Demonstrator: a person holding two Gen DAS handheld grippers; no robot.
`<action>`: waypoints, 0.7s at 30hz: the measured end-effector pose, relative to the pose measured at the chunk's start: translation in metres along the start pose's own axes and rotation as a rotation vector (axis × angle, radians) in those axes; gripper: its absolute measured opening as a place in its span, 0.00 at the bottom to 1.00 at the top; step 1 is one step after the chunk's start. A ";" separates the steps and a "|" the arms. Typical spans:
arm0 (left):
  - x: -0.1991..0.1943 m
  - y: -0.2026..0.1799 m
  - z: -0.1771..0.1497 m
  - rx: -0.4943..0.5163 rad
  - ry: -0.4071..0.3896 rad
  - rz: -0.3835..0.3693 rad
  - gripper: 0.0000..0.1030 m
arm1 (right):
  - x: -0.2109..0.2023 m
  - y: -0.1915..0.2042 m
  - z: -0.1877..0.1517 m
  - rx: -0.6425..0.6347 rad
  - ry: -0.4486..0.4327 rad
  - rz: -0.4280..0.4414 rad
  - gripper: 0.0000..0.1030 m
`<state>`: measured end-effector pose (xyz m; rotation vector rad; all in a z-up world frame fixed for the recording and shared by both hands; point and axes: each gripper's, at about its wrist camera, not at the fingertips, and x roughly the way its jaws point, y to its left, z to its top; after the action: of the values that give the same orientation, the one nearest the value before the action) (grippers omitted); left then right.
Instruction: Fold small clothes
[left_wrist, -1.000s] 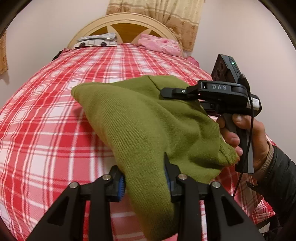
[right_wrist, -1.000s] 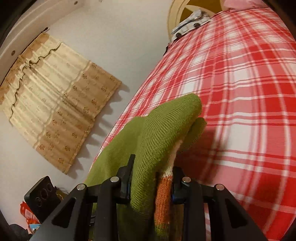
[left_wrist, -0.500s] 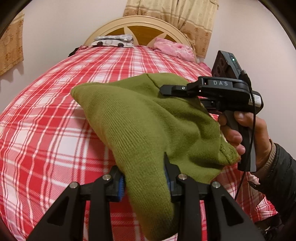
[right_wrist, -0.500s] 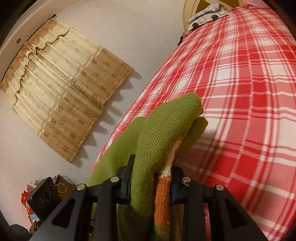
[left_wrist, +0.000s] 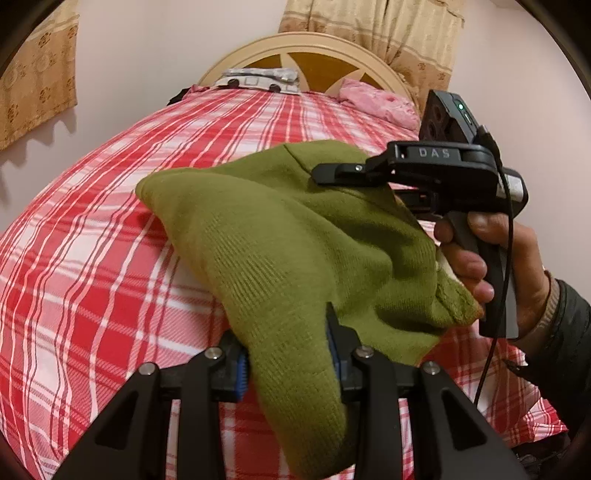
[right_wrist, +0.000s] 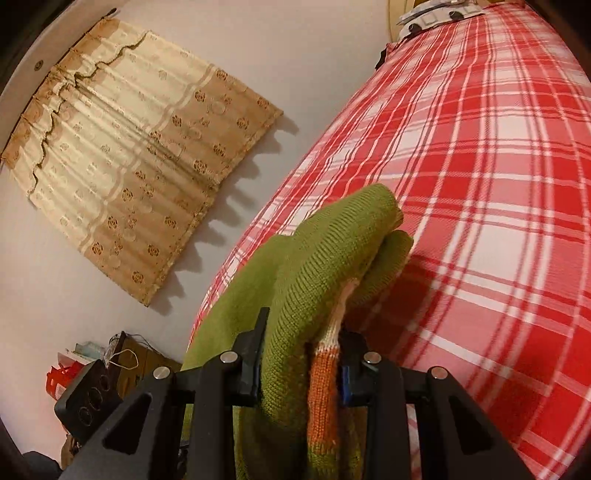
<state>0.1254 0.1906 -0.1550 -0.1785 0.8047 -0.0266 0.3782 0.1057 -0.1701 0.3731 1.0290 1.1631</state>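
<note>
A small olive-green knit sweater (left_wrist: 280, 240) with an orange and white striped band (right_wrist: 323, 384) hangs bunched between my two grippers above the red plaid bed (left_wrist: 92, 258). My left gripper (left_wrist: 290, 354) is shut on a thick fold of the sweater at the near edge. My right gripper (right_wrist: 301, 354) is shut on another bunched part of the sweater (right_wrist: 332, 258), green fabric and striped band pinched together. In the left wrist view the right gripper (left_wrist: 332, 173) sits at the sweater's far right side, held by a hand (left_wrist: 491, 266). The sweater's underside is hidden.
The bed has a wooden headboard (left_wrist: 314, 55), a pink pillow (left_wrist: 376, 103) and a patterned cloth (left_wrist: 258, 79) at its far end. Beige curtains (right_wrist: 140, 147) hang on the wall beside the bed. Clutter and a red item (right_wrist: 62, 376) stand on the floor left of the bed.
Both grippers have shifted with the sweater still held between them; the views have swung, showing more wall and curtain. The grips have not changed.
</note>
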 end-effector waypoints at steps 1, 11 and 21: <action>0.001 0.002 -0.003 -0.002 0.004 0.007 0.33 | 0.005 0.001 0.000 -0.001 0.008 -0.003 0.30; 0.007 0.011 -0.015 -0.023 0.014 -0.014 0.34 | 0.020 -0.017 -0.004 0.040 0.031 -0.023 0.30; 0.012 0.011 -0.023 -0.036 0.031 -0.004 0.48 | 0.026 -0.028 -0.003 0.057 0.040 -0.074 0.30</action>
<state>0.1166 0.1970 -0.1814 -0.2146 0.8361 -0.0189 0.3928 0.1162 -0.2038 0.3545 1.1037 1.0803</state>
